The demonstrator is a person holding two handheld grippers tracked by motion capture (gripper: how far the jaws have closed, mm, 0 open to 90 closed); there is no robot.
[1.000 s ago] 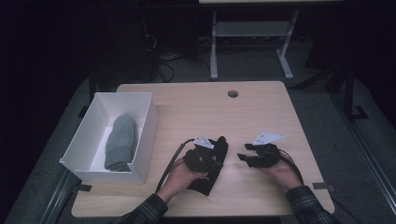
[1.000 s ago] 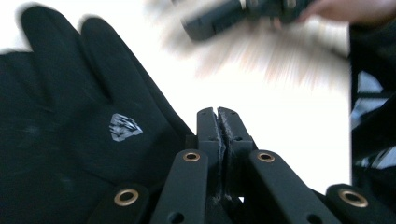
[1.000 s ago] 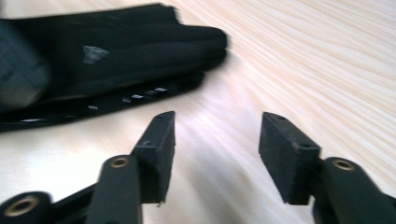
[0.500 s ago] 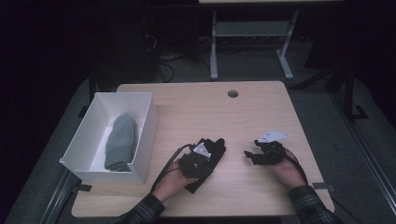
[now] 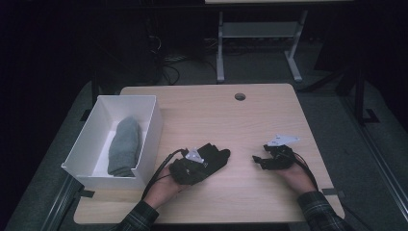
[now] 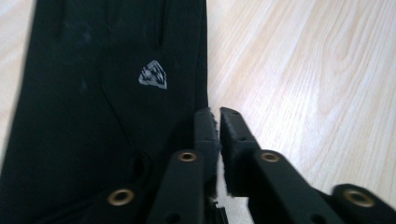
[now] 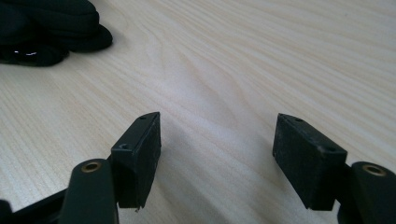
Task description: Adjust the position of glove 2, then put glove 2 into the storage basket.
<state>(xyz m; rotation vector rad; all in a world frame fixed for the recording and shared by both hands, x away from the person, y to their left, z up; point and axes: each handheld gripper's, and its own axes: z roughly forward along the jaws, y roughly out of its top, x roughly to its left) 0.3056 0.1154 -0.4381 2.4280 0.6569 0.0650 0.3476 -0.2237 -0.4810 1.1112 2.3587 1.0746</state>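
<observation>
A white rectangular open box (image 5: 150,126) sits at the left edge of the light wooden table (image 5: 269,120), with a grey folded sock (image 5: 124,147) inside it. Right of the box, near the front, lies a black fabric glove (image 5: 211,159).

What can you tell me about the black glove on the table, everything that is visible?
The black glove looks like soft, matte fabric with a small silver-white logo printed on it. It lies flat on the light wooden table, near the front, right of the white box. Its fingers are bunched together. The left claw, nearly shut, lies at its edge; whether it pinches the fabric is unclear.
</observation>
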